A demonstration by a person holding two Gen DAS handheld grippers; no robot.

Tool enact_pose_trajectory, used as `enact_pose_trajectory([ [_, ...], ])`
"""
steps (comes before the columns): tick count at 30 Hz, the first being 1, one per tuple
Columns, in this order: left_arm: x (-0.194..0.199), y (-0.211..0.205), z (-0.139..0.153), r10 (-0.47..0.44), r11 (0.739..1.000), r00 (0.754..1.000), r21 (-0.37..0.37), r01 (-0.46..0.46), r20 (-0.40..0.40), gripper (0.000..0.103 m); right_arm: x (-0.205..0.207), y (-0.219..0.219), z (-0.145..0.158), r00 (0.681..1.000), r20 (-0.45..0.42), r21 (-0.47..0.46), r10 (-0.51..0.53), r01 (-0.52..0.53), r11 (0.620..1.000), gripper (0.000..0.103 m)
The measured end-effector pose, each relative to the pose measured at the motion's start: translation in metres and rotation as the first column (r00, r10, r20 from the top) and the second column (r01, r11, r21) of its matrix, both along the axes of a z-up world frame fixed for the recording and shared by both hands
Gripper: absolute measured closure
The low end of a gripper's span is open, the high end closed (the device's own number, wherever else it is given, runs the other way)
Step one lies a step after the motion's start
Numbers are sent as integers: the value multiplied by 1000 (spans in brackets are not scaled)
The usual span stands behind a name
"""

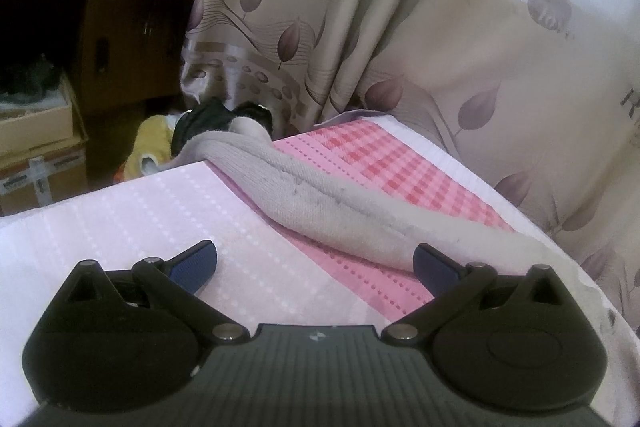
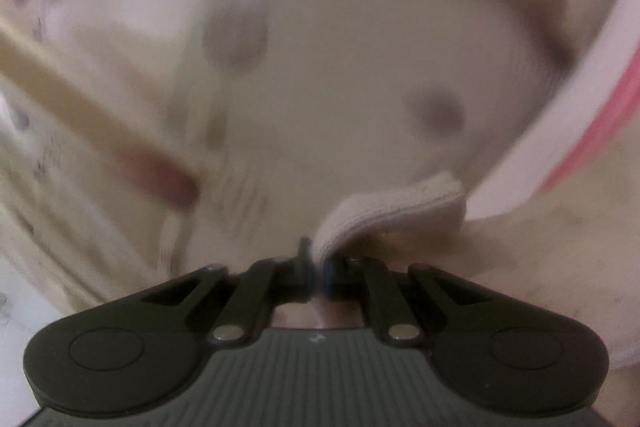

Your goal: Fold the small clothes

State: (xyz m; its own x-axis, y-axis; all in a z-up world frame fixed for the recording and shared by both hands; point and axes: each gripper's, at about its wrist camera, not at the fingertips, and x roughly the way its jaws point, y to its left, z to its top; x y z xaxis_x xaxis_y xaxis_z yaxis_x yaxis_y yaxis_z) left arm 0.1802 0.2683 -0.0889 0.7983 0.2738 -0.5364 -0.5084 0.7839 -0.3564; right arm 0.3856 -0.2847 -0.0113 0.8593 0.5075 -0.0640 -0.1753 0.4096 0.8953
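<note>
The grey sock (image 1: 320, 195) lies stretched along the bed (image 1: 132, 211), from its far edge toward the near right corner, probably so it can be folded end over end. The right gripper (image 2: 316, 259) is clamped on 1 end of the sock. The left gripper (image 1: 316, 263) hangs over the bed with jaws wide apart, holding nothing, its right finger (image 1: 434, 263) just beside the sock.

1. A bed (image 1: 120, 211) carries everything, covered by a pink and white sheet (image 1: 360, 155) with a red checked band.
2. A long grey knitted garment (image 1: 320, 203) lies directly on the sheet.
</note>
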Motion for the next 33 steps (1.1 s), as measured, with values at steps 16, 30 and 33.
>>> enact_pose_trajectory([
  [16, -4, 6, -1, -5, 999, 999, -39, 6, 36, 0, 32, 145, -57, 981, -101, -198, 168, -185, 963, 98],
  [30, -9, 15, -1, -17, 996, 998, -89, 22, 58, 0, -10, 266, -28, 923, -5, -870, 384, -194, 453, 21],
  [33, -13, 26, -2, -21, 988, 995, -152, 35, 93, 0, -38, 301, -27, 877, 47, -975, 479, -63, 211, 20],
])
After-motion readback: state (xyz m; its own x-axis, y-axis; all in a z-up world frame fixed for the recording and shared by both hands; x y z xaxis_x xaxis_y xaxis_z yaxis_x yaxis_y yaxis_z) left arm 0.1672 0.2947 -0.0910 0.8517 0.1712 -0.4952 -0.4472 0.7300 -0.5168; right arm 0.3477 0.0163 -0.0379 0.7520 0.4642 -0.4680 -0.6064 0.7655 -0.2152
